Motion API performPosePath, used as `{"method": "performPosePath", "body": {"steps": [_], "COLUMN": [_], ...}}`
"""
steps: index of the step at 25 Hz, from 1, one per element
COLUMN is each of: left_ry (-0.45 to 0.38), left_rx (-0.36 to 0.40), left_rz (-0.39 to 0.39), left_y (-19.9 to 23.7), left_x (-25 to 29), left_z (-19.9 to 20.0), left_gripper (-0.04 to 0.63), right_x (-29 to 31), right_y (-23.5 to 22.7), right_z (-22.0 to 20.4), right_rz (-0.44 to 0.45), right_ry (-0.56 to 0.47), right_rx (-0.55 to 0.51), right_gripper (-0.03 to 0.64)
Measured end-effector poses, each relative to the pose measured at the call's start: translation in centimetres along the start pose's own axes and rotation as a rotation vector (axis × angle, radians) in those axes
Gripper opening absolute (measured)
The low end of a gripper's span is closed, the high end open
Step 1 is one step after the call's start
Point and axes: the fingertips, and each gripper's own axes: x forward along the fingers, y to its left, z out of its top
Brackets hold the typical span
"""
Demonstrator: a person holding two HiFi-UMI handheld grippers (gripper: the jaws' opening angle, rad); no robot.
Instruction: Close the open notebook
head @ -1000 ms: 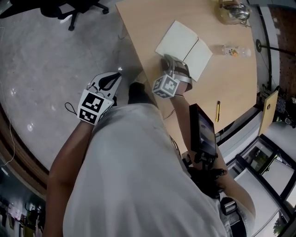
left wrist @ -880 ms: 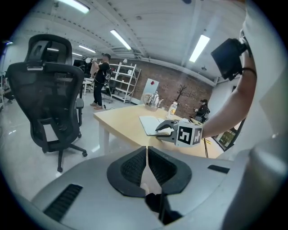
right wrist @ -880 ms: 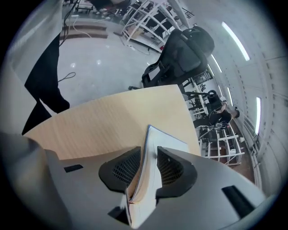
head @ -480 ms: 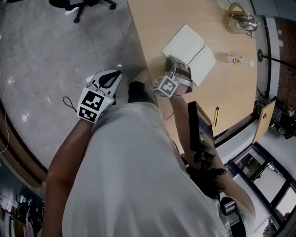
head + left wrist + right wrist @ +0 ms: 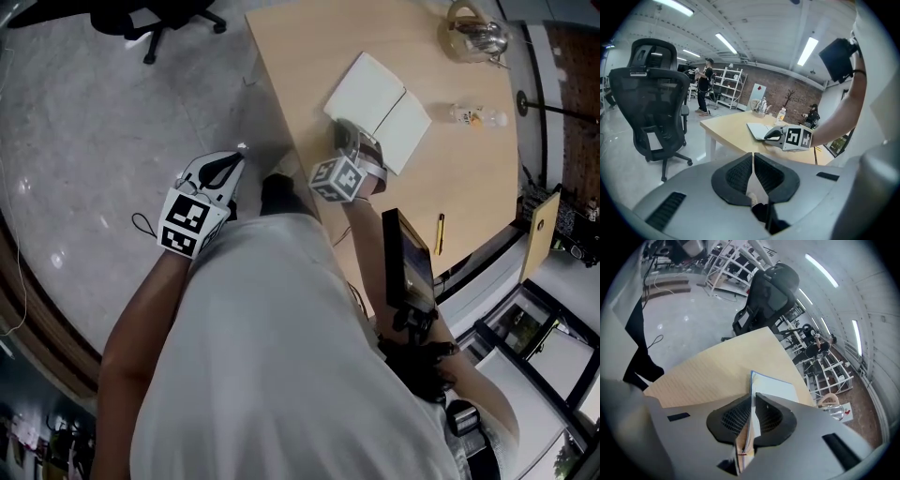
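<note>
The notebook is laid open on the wooden surface, up around 12 o'clock in the head view. Its near edge is caught by the right gripper. In the right gripper view the fingers have just been closing. They're seen pinched on a thin bunch of pages and cover that's stood up between them, with the rest of the book stretched away toward 1 o'clock. The left gripper is held out over the floor, off the surface, at roughly 9 o'clock from the right one. Its fingers are pressed together with nothing in them. A bottle is lying at 3 o'clock of the notebook.
</note>
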Motion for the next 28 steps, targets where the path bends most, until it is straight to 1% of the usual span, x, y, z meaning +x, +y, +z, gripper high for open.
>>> {"method": "performPosePath", "body": {"steps": [2, 7, 10, 17, 21, 22, 26, 28], "left_ry": [-0.002, 0.000, 0.009, 0.027, 0.049, 0.053, 0.062, 0.066], "left_rx": [0.011, 0.052, 0.087, 0.165, 0.210, 0.227, 0.282, 0.302], "left_rz": [-0.013, -0.059, -0.101, -0.182, -0.229, -0.245, -0.303, -0.325], "left_y": [-0.3, -1.6, -2.7, -5.1, -6.1, -6.3, -7.4, -8.2], "left_x": [0.1, 1.0, 1.6, 3.1, 4.0, 4.3, 5.5, 5.9], "left_z": [0.3, 1.1, 1.8, 3.2, 3.6, 3.7, 3.9, 4.0], "left_gripper": [0.020, 0.020, 0.020, 0.020, 0.020, 0.020, 0.020, 0.020], "right_x": [-0.8, -2.9, -4.2, -6.7, -7.8, -8.0, -9.1, -9.4], "right_y": [-0.6, -1.9, -2.5, -3.3, -3.3, -3.3, -3.8, -3.7], "right_z": [0.2, -0.1, -0.4, -1.8, -2.3, -2.5, -3.6, -4.1], "right_rz": [-0.006, -0.019, -0.030, -0.049, -0.076, -0.087, -0.130, -0.127], "right_ry": [-0.018, -0.085, -0.128, -0.200, -0.210, -0.216, -0.260, -0.268], "right_rx": [0.056, 0.235, 0.330, 0.595, 0.676, 0.712, 0.916, 0.971], "right_gripper": [0.037, 0.034, 0.032, 0.028, 0.026, 0.026, 0.018, 0.018]}}
